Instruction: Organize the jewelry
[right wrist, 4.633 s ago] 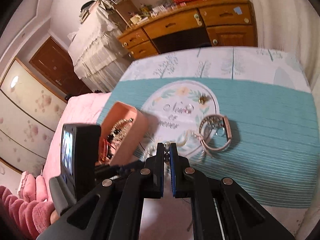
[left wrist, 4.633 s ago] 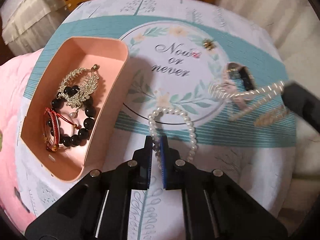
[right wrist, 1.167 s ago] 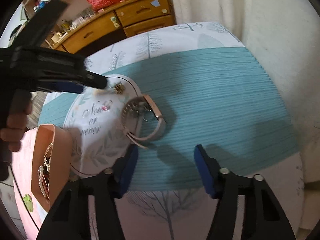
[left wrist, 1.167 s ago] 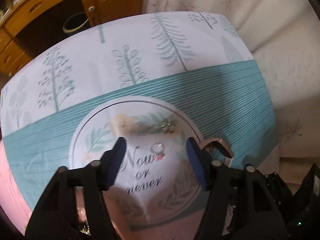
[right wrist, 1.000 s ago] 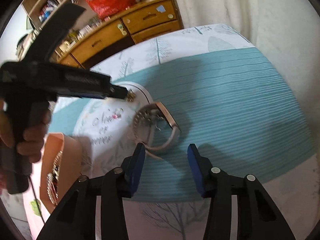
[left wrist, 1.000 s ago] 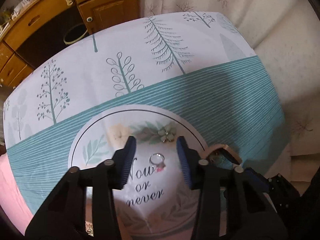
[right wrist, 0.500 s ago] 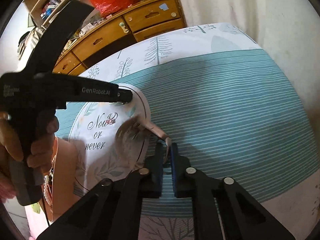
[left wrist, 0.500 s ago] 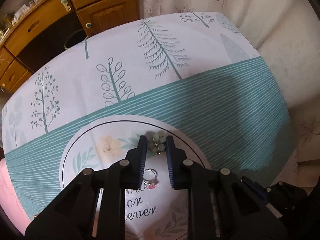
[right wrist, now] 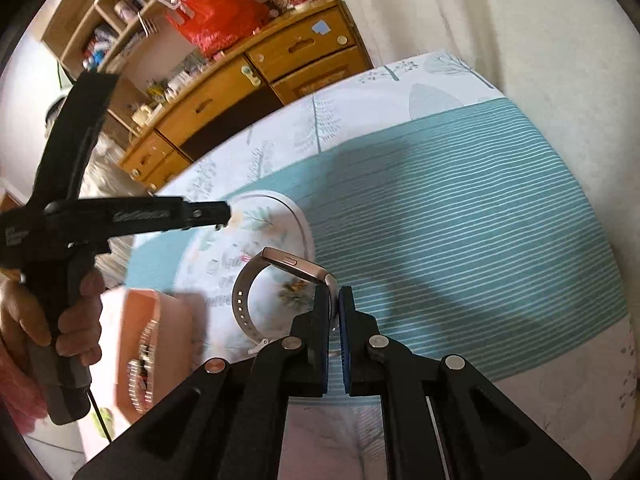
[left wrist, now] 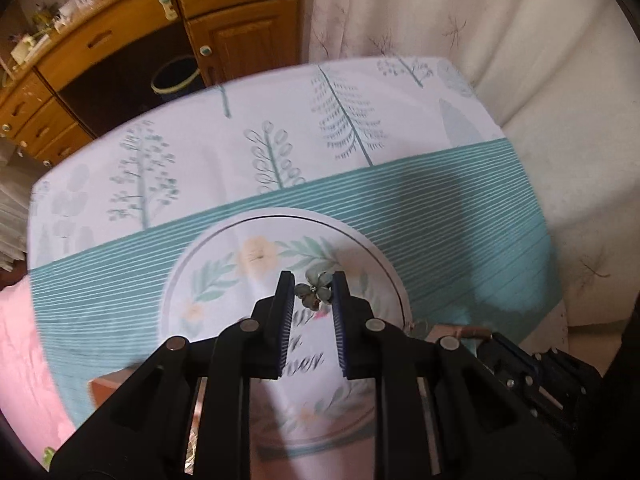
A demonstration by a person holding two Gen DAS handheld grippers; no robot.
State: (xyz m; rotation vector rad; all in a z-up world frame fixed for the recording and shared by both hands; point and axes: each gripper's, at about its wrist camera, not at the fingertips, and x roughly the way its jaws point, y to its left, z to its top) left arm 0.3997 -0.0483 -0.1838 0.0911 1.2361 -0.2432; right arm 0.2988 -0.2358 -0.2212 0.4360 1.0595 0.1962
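Note:
My left gripper [left wrist: 313, 290] is shut on a small metal flower brooch [left wrist: 316, 290] and holds it above the round print of the tablecloth [left wrist: 280, 184]. My right gripper [right wrist: 334, 298] is shut on the strap of a rose-gold watch [right wrist: 294, 265] and holds it lifted over the cloth. The pink tray [right wrist: 138, 324] with bracelets lies at the left in the right wrist view, blurred. The left gripper's body [right wrist: 132, 216] also shows there, held by a hand. A ring with a pink stone is partly hidden behind the brooch.
A wooden dresser [right wrist: 248, 80] with drawers stands beyond the table's far edge. A white curtain [left wrist: 460, 20] hangs at the right. A pink bedspread [left wrist: 20, 340] lies at the left. The right gripper's body [left wrist: 532, 372] is at the lower right in the left wrist view.
My left gripper closed on the flower brooch and lifted it off the cloth. My right gripper closed on the watch strap and raised the watch.

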